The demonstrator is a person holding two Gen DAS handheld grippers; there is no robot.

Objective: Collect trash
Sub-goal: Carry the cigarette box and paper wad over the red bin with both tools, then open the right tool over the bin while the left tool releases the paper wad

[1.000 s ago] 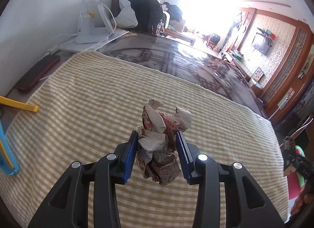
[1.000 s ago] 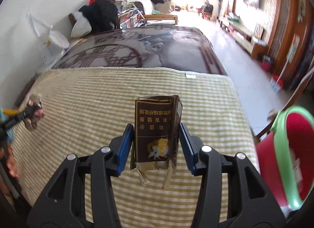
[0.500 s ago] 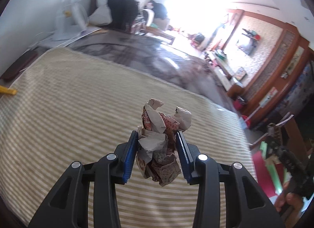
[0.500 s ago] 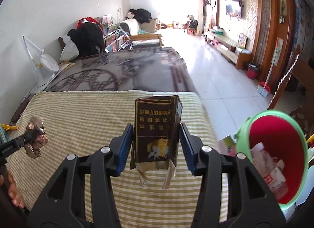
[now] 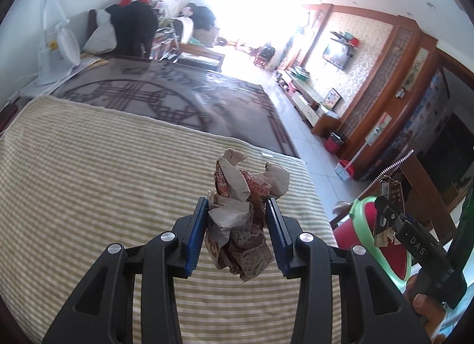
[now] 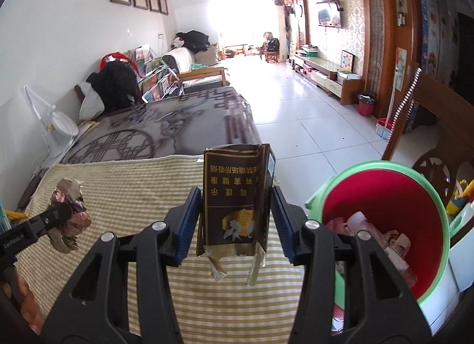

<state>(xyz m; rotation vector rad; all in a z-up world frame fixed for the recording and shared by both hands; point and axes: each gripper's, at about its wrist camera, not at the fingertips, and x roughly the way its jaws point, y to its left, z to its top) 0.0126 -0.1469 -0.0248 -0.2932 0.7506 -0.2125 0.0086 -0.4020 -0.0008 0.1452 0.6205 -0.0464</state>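
My left gripper (image 5: 235, 225) is shut on a crumpled paper wrapper (image 5: 241, 219), held above the striped tablecloth (image 5: 89, 189). My right gripper (image 6: 234, 213) is shut on a flattened dark cigarette pack (image 6: 235, 201) with gold print, held upright above the cloth near the table's right edge. A red bin with a green rim (image 6: 382, 222) stands just right of the table and holds several pieces of trash. In the left wrist view the bin (image 5: 368, 225) shows at the right with the right gripper in front of it. The wrapper also shows in the right wrist view (image 6: 68, 213).
The striped cloth (image 6: 124, 184) covers the near table; a dark patterned table top (image 6: 166, 133) lies beyond it. A white fan (image 5: 56, 47) stands at the far left by the wall. A wooden chair (image 6: 429, 136) stands behind the bin. Tiled floor lies to the right.
Both grippers have swung right with their loads. The bin has come closer and larger in the right wrist view and now shows in the left wrist view.
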